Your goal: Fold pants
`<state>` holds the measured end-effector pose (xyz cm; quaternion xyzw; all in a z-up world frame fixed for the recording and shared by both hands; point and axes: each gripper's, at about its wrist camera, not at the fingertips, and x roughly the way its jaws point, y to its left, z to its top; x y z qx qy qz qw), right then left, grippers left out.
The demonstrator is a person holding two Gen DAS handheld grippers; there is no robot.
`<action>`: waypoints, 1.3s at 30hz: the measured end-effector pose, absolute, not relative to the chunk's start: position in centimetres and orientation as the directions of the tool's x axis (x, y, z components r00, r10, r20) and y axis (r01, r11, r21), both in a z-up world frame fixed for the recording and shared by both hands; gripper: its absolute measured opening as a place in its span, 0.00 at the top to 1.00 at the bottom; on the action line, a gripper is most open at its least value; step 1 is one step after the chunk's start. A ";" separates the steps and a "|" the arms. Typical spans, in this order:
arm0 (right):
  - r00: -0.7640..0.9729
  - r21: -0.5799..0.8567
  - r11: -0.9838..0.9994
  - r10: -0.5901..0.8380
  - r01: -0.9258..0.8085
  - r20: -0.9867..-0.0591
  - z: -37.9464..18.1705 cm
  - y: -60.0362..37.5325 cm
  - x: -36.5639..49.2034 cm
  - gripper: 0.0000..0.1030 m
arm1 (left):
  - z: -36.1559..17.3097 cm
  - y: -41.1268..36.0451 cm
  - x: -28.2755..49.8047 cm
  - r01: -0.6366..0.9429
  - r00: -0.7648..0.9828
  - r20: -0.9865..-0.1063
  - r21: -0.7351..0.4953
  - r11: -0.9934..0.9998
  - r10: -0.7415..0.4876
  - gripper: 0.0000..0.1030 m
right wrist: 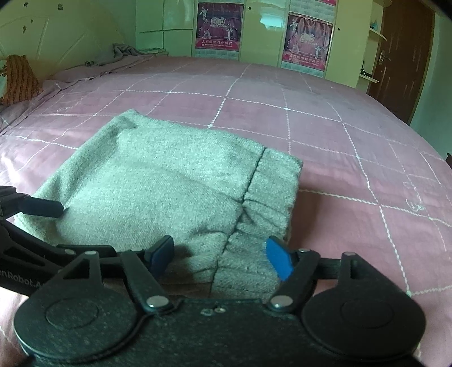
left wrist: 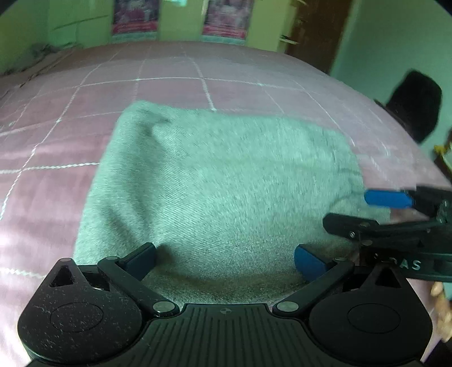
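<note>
Near the front edge of a pink bed (right wrist: 325,118) with a white grid pattern lie the grey pants (right wrist: 158,180), folded into a compact rectangle, seam and cuff band running down the right part. Left tongs (left wrist: 226,261) over the near edge of the fold, jaws spread as wide as they go, dark blue pads clear of the cloth on either side, nothing pinched. Right tongs (right wrist: 220,258) over the near right corner of the fold, astride the seam, jaws parted, blue pads apart with the cloth beneath and between them but not squeezed. Seen from the left wrist, right tongs (left wrist: 375,209) entering from the right edge, just beside the pants' right side; that view motion-blurred. Seen from the right wrist, left tongs (right wrist: 36,209) reaching in from the left, one finger over the fold's left edge. Beyond the bed, yellow-green cupboard doors with two red posters (right wrist: 219,26), a brown door (right wrist: 401,56) at right, crumpled grey cloth (right wrist: 118,52) at far left.
</note>
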<state>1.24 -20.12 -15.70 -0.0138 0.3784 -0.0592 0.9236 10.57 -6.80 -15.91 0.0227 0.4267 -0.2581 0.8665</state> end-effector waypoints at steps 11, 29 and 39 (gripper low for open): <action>0.620 0.200 0.953 0.017 0.226 -0.784 -14.1 -25.2 1.2 0.14 | -14.1 -0.6 14.5 0.271 0.557 -0.753 -0.233 0.934 -0.350 0.00; 0.599 0.416 0.866 0.184 0.277 -0.780 -17.2 -27.4 3.3 0.37 | -19.0 -1.8 17.0 0.247 0.467 -0.791 -0.314 0.917 -0.396 0.37; 0.611 0.457 0.852 0.224 0.255 -0.759 -17.8 -27.7 3.6 0.25 | -19.4 -1.5 17.5 0.233 0.455 -0.779 -0.363 0.902 -0.431 0.33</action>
